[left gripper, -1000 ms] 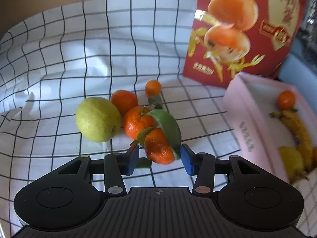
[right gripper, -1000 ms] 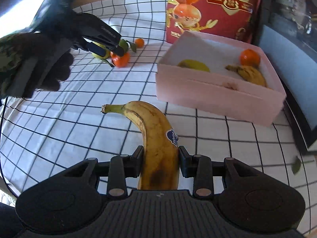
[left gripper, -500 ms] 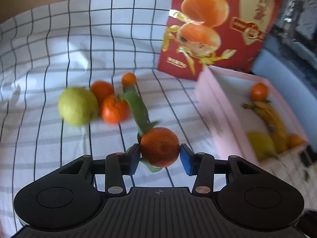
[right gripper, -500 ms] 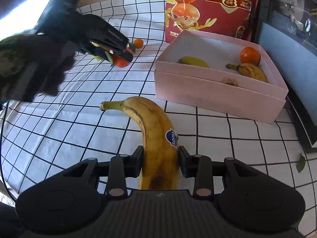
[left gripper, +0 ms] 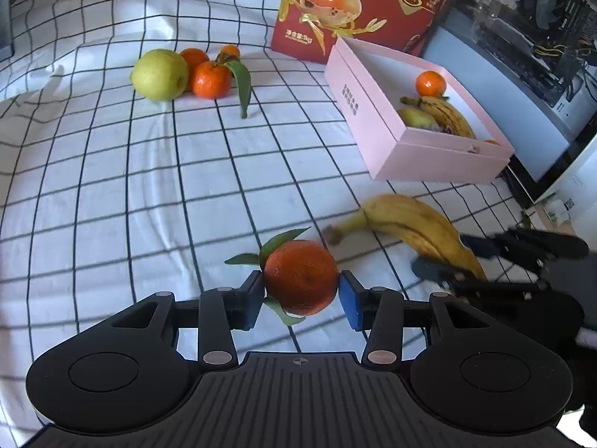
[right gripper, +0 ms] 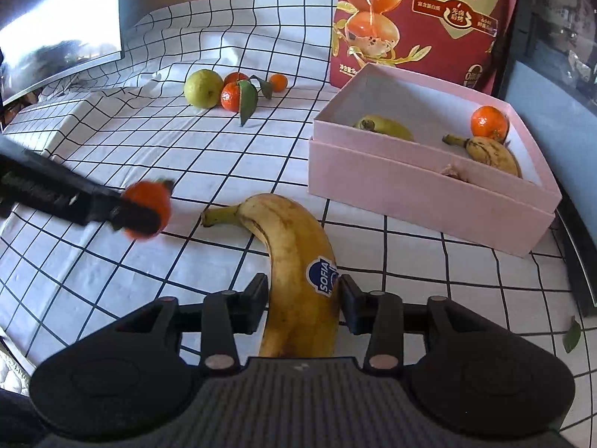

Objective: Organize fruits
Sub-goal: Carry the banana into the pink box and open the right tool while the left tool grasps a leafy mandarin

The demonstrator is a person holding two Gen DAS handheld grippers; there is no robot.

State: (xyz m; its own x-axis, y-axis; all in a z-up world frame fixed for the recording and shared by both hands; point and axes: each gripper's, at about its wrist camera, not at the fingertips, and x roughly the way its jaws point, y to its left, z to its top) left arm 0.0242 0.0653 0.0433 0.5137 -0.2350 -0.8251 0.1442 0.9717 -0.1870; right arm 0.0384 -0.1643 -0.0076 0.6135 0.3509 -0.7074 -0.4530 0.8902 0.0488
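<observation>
- My left tool (left gripper: 301, 289) is clamped on a round orange tangerine with green leaves (left gripper: 300, 277), held clear of the white black-gridded cloth (left gripper: 149, 194).
- My right tool (right gripper: 303, 300) straddles the big yellow stickered banana (right gripper: 294, 261) lying on the cloth; its jaws have just been opening, and gaps show at both pads, so I'd call it released.
- The open pink cardboard box (left gripper: 421, 149) sits beyond the banana, fruit already inside.
- To do this well, I'd carry the tangerine high over the near wall, aim for the bare floor, and lower before letting go.
- Green apple (left gripper: 159, 74) and small tangerines (left gripper: 209, 78) wait far back.
</observation>
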